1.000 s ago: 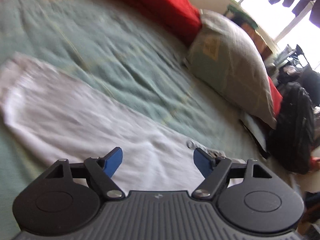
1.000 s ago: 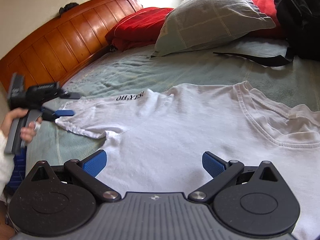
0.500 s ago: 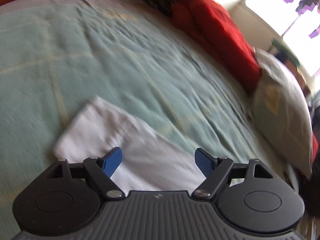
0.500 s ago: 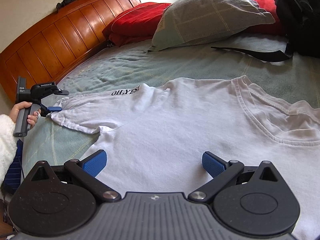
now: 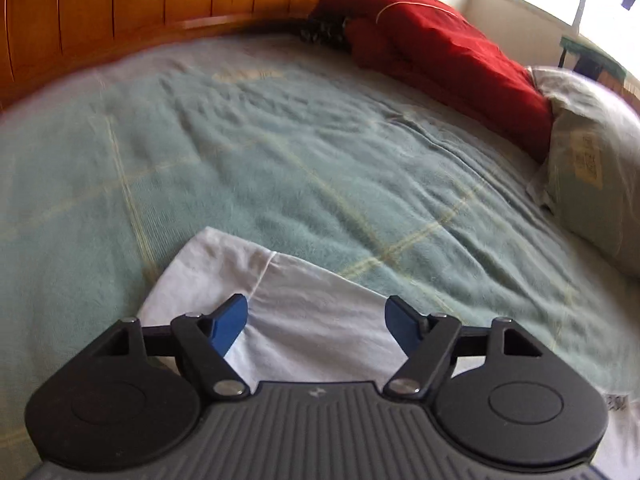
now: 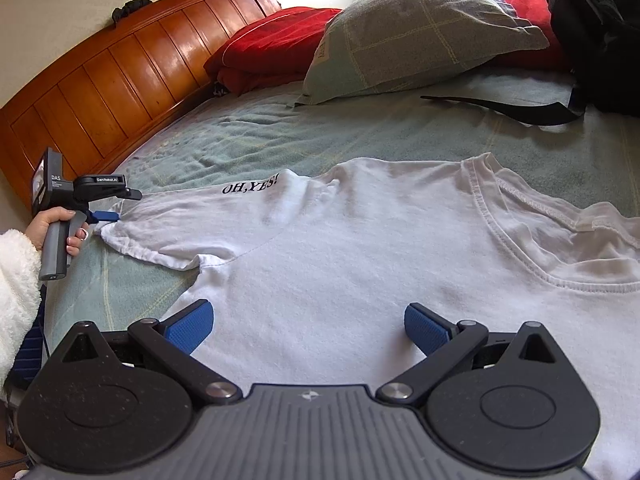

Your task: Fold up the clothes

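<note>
While 1 s ago the left wrist view showed shirt body, now the left gripper point(image 5: 316, 322) faces the sleeve point(image 5: 256, 280) end, jaws just narrowed slightly, spread, sleeve lying between, unpinched. Right wrist view: right gripper point(image 6: 308, 326) unmoved, spread over white T-shirt point(image 6: 360, 248) flat on blanket point(image 6: 280, 128).

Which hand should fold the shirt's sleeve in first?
Left, probably. The left gripper sits right at the sleeve end of the white T-shirt, fingers open with the cloth between them. The right gripper hovers open over the shirt's body, away from any edge.
</note>
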